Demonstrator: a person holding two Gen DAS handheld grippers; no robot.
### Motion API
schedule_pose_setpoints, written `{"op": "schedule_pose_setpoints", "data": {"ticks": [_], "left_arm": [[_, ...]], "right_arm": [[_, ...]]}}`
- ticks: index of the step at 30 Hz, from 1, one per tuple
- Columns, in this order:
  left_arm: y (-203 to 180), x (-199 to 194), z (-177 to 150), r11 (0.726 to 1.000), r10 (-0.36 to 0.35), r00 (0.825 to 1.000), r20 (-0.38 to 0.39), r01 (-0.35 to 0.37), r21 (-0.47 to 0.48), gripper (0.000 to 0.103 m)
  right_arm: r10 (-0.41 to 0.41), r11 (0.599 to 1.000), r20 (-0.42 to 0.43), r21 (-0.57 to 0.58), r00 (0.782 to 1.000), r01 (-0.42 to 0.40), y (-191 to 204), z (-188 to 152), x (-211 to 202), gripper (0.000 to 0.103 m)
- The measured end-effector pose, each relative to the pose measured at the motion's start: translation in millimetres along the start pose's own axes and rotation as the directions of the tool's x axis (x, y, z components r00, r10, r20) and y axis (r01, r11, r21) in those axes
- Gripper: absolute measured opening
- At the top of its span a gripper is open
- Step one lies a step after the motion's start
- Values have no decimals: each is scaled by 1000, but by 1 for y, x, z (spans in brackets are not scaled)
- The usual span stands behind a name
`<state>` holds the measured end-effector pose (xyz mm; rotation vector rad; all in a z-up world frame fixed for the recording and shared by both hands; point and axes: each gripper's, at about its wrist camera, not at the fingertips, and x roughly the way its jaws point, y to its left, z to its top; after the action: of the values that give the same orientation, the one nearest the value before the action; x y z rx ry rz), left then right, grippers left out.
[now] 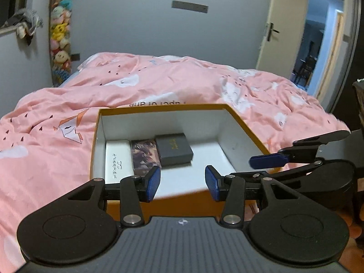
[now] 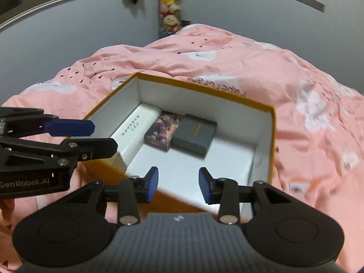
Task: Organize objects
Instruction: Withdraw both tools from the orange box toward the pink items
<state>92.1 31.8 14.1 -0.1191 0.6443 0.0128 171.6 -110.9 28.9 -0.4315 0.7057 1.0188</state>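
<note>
An open orange box [image 1: 243,122] with a white inside lies on the pink bed; it also shows in the right wrist view [image 2: 271,136]. Inside it lie a white box [image 1: 118,159] [image 2: 132,127], a purple patterned box [image 1: 144,157] [image 2: 163,129] and a dark grey box [image 1: 174,149] [image 2: 194,134], side by side. My left gripper [image 1: 182,183] is open and empty above the box's near edge. My right gripper [image 2: 178,185] is open and empty over the box's near right part. Each gripper shows from the side in the other's view, the right one [image 1: 268,161] and the left one [image 2: 70,127].
The pink duvet [image 1: 159,79] covers the bed around the box. A hanging column of plush toys [image 1: 60,34] is in the far left corner. An open door [image 1: 282,27] is at the far right. Dark furniture [image 1: 359,104] stands at the right edge.
</note>
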Motion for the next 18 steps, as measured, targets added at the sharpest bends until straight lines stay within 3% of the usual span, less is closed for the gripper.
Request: {"op": "schedule_pose_setpoints", "data": {"ticks": [5, 10, 14, 18], "left_arm": [[-3, -17, -19, 1000, 2, 1000, 0, -2, -18, 54], [1, -36, -29, 999, 42, 999, -22, -43, -29, 54], [12, -43, -36, 996, -15, 996, -88, 7, -94, 54], [17, -41, -47, 989, -56, 984, -171, 32, -142, 50]], "right_arm": [[-21, 999, 12, 35, 1000, 20, 8, -32, -24, 49], [-64, 998, 18, 30, 998, 63, 20, -59, -48, 62], [-53, 991, -3, 122, 999, 53, 17, -75, -61, 62], [-93, 987, -24, 132, 995, 95, 19, -93, -72, 61]]}}
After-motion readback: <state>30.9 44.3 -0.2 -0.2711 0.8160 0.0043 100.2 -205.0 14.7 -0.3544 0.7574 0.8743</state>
